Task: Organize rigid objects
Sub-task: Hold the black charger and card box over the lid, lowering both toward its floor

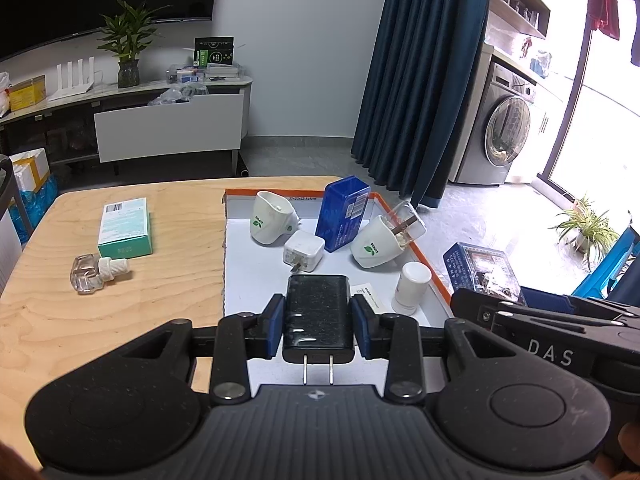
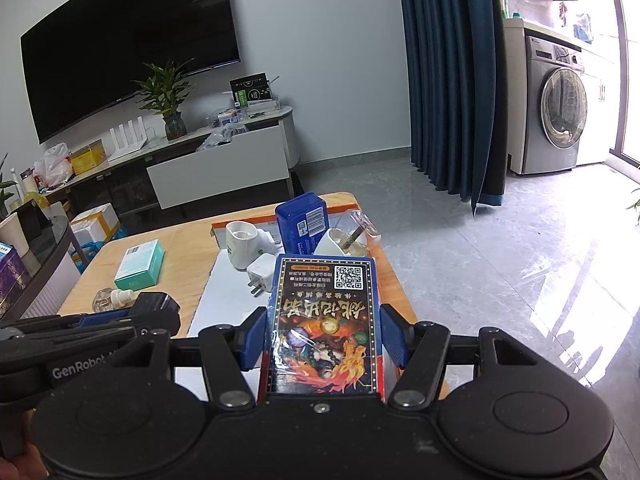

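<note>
My left gripper is shut on a black charger, prongs toward the camera, held over the near part of the white, orange-rimmed tray. My right gripper is shut on a picture card box, held over the tray's right side; the box also shows in the left wrist view. In the tray lie a white charger, a blue box, two white plug-in diffusers and a white bottle.
On the wooden table left of the tray lie a teal box and a clear refill bottle with a white cap. The table's right edge drops to the floor. A TV cabinet and curtain stand beyond.
</note>
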Action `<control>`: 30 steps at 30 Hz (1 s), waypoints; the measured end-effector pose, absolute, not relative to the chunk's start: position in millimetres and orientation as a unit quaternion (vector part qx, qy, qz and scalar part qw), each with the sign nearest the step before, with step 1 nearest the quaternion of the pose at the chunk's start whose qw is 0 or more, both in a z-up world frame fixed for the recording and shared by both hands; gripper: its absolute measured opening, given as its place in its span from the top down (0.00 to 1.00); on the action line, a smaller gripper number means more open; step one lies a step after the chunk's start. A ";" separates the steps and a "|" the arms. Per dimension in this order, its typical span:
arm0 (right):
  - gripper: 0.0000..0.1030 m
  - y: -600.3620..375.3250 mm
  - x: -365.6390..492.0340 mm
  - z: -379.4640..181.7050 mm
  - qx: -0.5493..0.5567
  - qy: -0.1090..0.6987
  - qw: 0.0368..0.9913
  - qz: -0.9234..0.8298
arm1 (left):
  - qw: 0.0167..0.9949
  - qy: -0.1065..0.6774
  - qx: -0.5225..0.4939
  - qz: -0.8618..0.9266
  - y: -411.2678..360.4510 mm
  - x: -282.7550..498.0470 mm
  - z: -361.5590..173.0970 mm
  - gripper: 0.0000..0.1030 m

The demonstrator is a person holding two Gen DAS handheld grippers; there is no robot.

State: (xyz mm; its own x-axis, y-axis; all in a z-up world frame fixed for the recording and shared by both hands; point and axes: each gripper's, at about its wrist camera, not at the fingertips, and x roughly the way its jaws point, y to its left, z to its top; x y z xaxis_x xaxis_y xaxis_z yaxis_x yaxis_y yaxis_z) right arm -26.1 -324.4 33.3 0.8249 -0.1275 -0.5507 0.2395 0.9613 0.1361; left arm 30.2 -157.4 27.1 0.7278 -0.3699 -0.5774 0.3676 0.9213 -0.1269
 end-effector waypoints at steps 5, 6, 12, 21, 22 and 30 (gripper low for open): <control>0.31 -323.1 -23.7 32.5 0.099 0.281 0.950 -0.096 | 0.929 0.311 -0.002 -0.199 -157.6 31.7 26.9 0.65; 0.31 -322.9 -23.3 32.3 0.099 0.281 0.950 -0.096 | 0.929 0.311 -0.002 -0.199 -157.6 31.7 26.9 0.65; 0.31 -322.3 -20.6 30.7 0.099 0.284 0.949 -0.095 | 0.929 0.313 -0.002 -0.199 -158.4 33.9 27.1 0.65; 0.31 -323.6 -17.2 26.6 0.099 0.287 0.948 -0.093 | 0.929 0.315 -0.004 -0.197 -158.6 38.1 25.5 0.65; 0.31 -323.4 -16.6 26.0 0.099 0.287 0.948 -0.093 | 0.928 0.315 -0.004 -0.197 -158.6 38.7 25.3 0.65; 0.31 -323.2 -13.6 25.2 0.097 0.287 0.948 -0.092 | 0.928 0.316 -0.004 -0.195 -159.3 40.9 25.0 0.65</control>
State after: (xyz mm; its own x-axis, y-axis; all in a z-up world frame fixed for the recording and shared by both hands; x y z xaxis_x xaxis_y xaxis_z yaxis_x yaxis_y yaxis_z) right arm -13.6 -323.2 25.2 0.8177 -0.1196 -0.5631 0.2311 0.9641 0.1309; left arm 40.9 -159.3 25.0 0.7240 -0.3655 -0.5850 0.3604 0.9235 -0.1311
